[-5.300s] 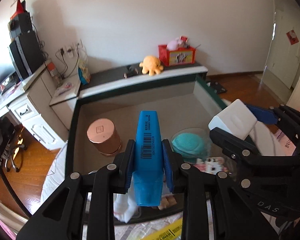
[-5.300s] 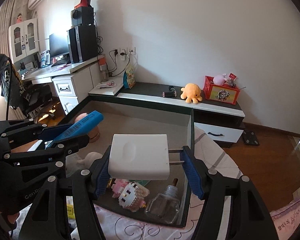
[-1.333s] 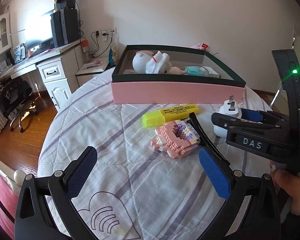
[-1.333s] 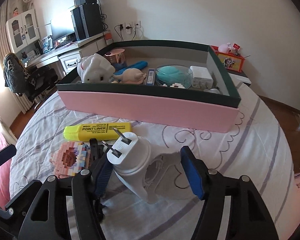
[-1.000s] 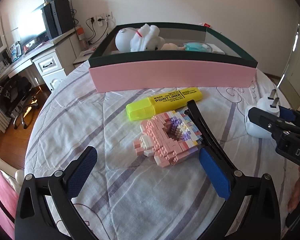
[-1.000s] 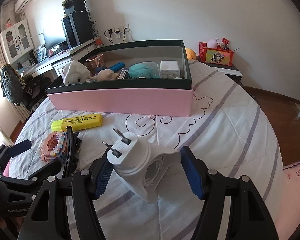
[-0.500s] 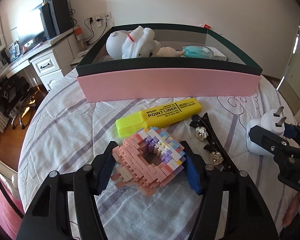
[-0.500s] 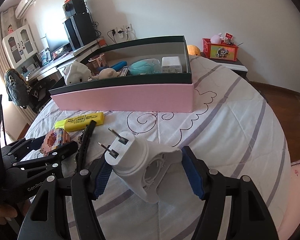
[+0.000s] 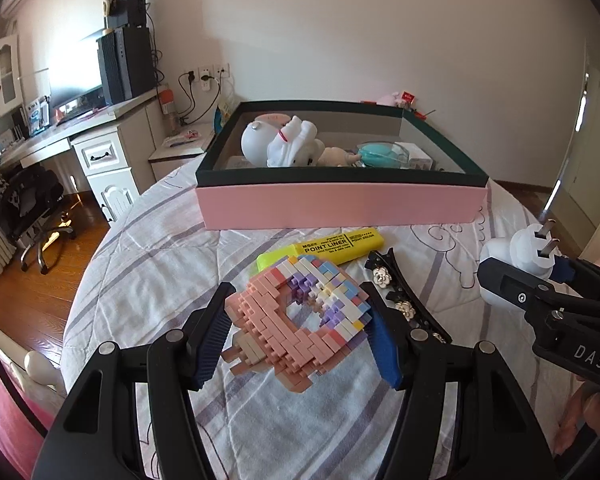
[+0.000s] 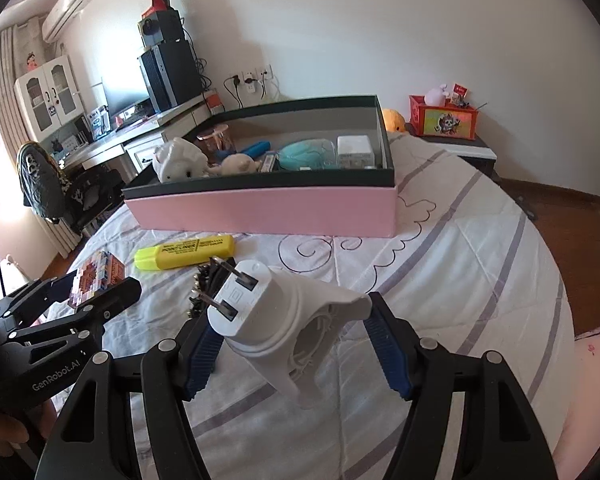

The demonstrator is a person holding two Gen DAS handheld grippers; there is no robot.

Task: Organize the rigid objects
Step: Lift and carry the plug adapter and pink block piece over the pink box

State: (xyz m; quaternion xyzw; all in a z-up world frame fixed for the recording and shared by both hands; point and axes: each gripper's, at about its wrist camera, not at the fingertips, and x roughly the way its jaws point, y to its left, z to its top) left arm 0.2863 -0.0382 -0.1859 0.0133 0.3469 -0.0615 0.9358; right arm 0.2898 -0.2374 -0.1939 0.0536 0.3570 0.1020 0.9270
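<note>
My left gripper (image 9: pixel 300 336) is shut on a pink and pastel brick model (image 9: pixel 296 320), held tilted just above the bedspread. In the right wrist view the same brick model (image 10: pixel 98 270) shows at the far left. My right gripper (image 10: pixel 296 344) is shut on a white plug-in device (image 10: pixel 288 320), prongs pointing up and left, lifted off the bed. A yellow highlighter (image 9: pixel 332 246) and a black flowered hair clip (image 9: pixel 400 296) lie on the bed in front of the pink box (image 9: pixel 340 206), which holds several toys and items.
The box has a dark green rim (image 10: pixel 260 178) and sits at the far side of the round striped bedspread (image 10: pixel 460 260). A desk and an office chair (image 9: pixel 36 208) stand to the left. A low cabinet with a red box (image 10: pixel 444 120) is behind.
My left gripper has closed on the brick model and raised it off the bed. The right gripper still holds the plug-in device and has hardly moved.
</note>
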